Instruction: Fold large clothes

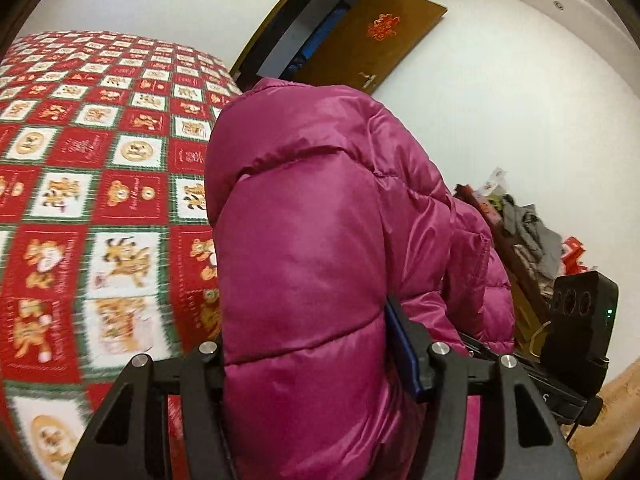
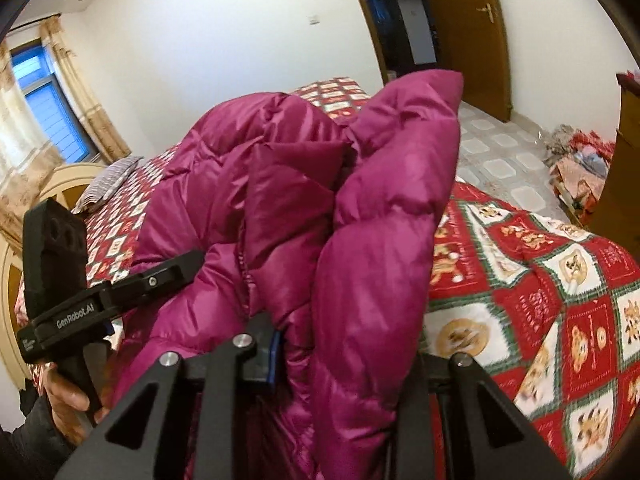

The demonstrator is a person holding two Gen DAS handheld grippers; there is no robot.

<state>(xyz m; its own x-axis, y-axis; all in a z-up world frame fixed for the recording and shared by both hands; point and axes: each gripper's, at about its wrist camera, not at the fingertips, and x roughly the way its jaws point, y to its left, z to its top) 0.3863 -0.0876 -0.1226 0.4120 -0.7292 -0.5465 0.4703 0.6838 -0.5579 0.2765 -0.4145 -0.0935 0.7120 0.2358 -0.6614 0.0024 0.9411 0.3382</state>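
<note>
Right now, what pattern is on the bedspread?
Red, white and green checks with cartoon bears on the bedspread, clearest from the left wrist.

We see a shiny pink-purple puffy jacket (image 1: 320, 240) (it looks like berry juice). Under it lies a red, white and green checked bed cover (image 1: 100, 184) with little orange bears and tigers in the squares. The black plastic grippers (image 2: 340, 344) show a bright blue pad (image 2: 274, 356).

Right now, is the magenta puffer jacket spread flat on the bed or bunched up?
Bunched. The jacket hangs in thick folds, pinched by left gripper and right gripper above the quilt.
</note>
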